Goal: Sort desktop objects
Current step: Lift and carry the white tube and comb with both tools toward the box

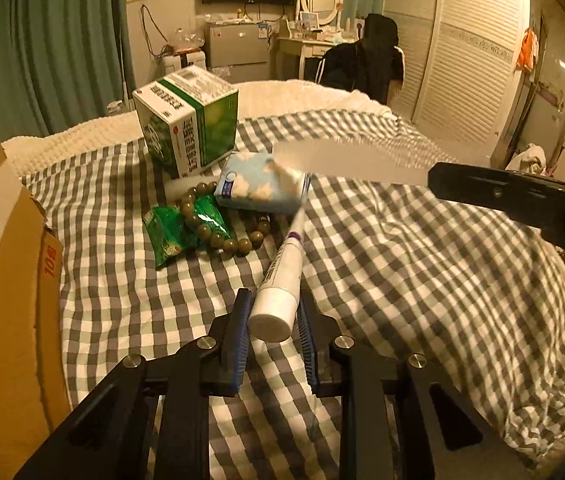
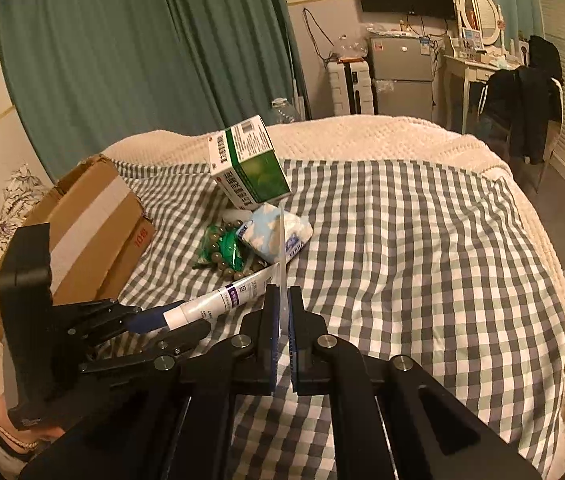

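My left gripper (image 1: 272, 308) is shut on the cap end of a white tube (image 1: 282, 280) with a purple label; the tube also shows in the right wrist view (image 2: 218, 302). My right gripper (image 2: 280, 300) is shut on a thin clear plastic ruler (image 2: 283, 248), seen flat from the left wrist view (image 1: 354, 160). Ahead on the checked blanket lie a green-and-white box (image 1: 188, 120), a blue tissue pack (image 1: 260, 186), a green sachet (image 1: 182, 230) and a bead bracelet (image 1: 218, 236).
An open cardboard box (image 1: 6, 280) stands at the left, also in the right wrist view (image 2: 90, 216). The checked blanket (image 2: 422, 248) covers a bed with a cream quilt. A chair with dark clothes (image 2: 522, 92) and a dressing table stand beyond.
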